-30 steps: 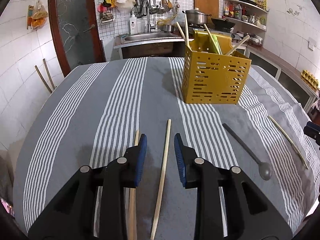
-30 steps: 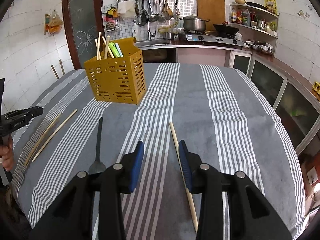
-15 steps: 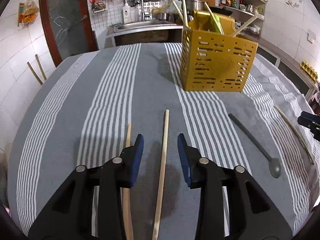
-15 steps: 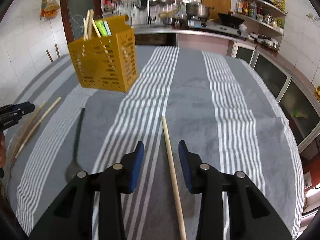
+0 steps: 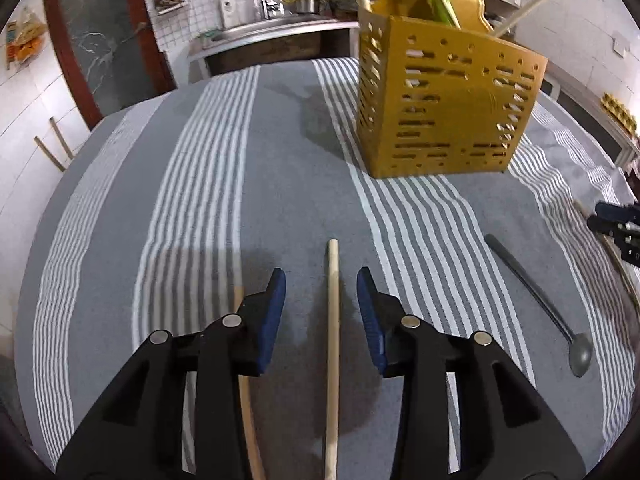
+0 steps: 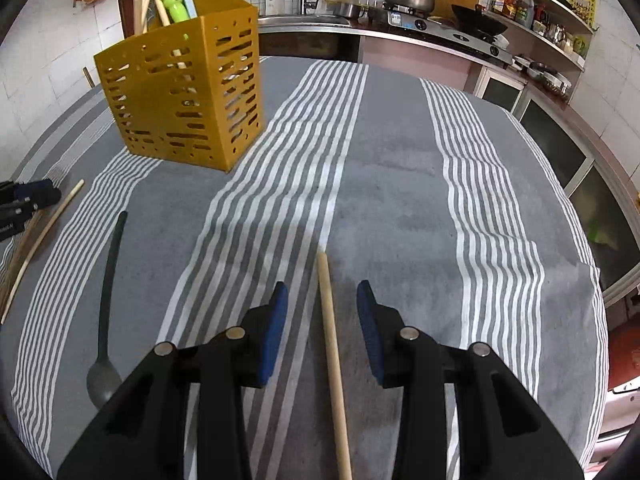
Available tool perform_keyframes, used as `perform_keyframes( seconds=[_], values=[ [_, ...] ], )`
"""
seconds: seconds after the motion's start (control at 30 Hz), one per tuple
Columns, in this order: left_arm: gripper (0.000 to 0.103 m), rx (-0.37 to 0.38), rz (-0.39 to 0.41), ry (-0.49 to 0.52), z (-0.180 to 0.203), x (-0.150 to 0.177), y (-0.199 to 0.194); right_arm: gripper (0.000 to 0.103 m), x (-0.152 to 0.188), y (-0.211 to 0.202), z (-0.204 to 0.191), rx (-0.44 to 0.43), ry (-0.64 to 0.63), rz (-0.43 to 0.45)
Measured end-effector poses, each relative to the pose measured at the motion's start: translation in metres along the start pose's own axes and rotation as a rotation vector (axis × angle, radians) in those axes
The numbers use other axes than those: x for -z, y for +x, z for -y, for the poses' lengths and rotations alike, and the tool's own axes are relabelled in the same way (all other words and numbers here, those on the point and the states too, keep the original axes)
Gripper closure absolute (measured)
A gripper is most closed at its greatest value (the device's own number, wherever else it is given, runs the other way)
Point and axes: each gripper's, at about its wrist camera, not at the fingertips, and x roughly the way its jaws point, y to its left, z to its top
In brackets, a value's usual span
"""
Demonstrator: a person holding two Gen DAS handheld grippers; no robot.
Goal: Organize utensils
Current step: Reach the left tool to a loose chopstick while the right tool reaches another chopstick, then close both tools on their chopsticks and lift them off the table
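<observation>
Both grippers sit low over the striped surface [image 6: 400, 152], each straddling a wooden chopstick, nothing clamped yet.

Left gripper [image 5: 321, 300]: fingers apart with a clear gap either side of the pale chopstick [image 5: 332, 344], which runs toward 12 o'clock between them. A second chopstick [image 5: 246, 392] lies just outside the left finger at about 7 o'clock, partly hidden under it.

Right gripper [image 6: 322, 306]: fingers apart, tan chopstick [image 6: 331, 344] between them, its tip leaning toward 11 o'clock and closer to the left finger.

To do this step well, my read:
- centre each stick before closing; the right one looks off-centre
- drop until the pads bracket the stick at cloth level, or it may roll out
- on the left, keep the outer finger from snagging the neighbouring stick
- grip away from the tip so the stick tips easily into the yellow holder [image 6: 184, 92]

Holder stands upright at 1 o'clock in the left view, 10 o'clock in the right view, already holding chopsticks and a green utensil.

View differences:
- Only the left view shows the second stick clearly beside its finger.
- Right view shows the stove, the pot and the cloth's far edge.
- Dark spoon [image 5: 540, 304] lies at 3 o'clock in the left view, 8 o'clock in the right.
- Each view catches the other gripper only at its frame edge.
</observation>
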Motion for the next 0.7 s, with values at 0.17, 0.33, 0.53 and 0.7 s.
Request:
perform_keyframes(
  seconds=[0.17,0.33,0.53,0.7],
  values=[
    [0.067,0.012,-0.053,0.025,0.005,-0.003,0.017,0.067,-0.005,0.009,-0.002,-0.003,-0.002,-0.030],
    [0.067,-0.011,-0.081,0.063,0.011,-0.008,0.029,0.068,-0.006,0.016,-0.002,0.000,-0.008,-0.063],
    [0.099,0.008,-0.105,0.125,0.025,-0.013,0.034,0.072,-0.010,0.021,-0.005,-0.007,-0.054,-0.112],
    [0.100,0.002,-0.095,0.112,0.027,-0.014,0.032,0.097,-0.012,0.020,-0.006,-0.036,-0.045,-0.122]
  ],
)
